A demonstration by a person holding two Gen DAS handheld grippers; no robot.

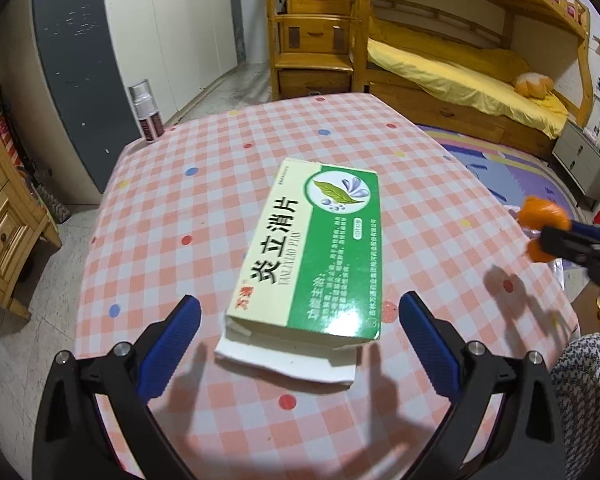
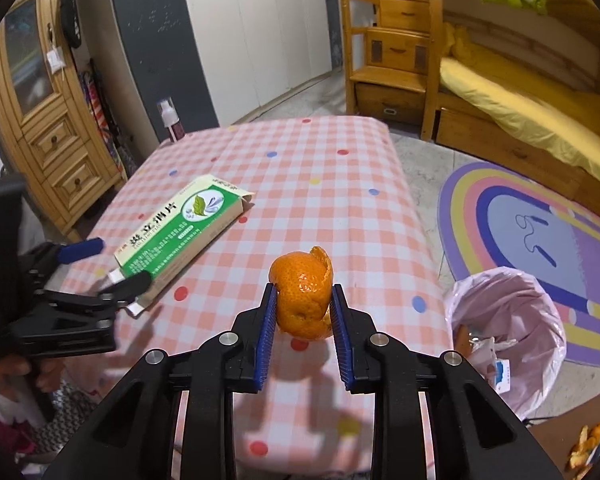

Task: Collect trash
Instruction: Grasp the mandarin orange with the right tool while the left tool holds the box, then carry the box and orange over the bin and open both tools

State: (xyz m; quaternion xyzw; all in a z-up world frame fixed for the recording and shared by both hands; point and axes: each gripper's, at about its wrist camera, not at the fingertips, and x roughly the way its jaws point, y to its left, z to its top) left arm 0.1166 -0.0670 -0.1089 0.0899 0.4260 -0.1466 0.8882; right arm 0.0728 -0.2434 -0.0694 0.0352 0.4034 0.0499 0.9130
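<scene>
A green and cream medicine box (image 1: 312, 252) lies flat on the checked tablecloth (image 1: 204, 216), its torn flap towards me. My left gripper (image 1: 300, 320) is open, one finger on each side of the box's near end, just short of it. My right gripper (image 2: 303, 300) is shut on an orange peel (image 2: 302, 300) and holds it above the table's near right part. In the right wrist view the box (image 2: 176, 232) lies at the left with the left gripper (image 2: 108, 268) at its near end. The right gripper and peel (image 1: 542, 220) show at the right of the left wrist view.
A bin lined with a pink bag (image 2: 504, 320) stands on the floor right of the table, with trash inside. More orange peel (image 2: 584, 444) lies on cardboard at the lower right. A spray bottle (image 1: 148, 112) stands at the table's far left corner. A bunk bed (image 1: 460, 72) is behind.
</scene>
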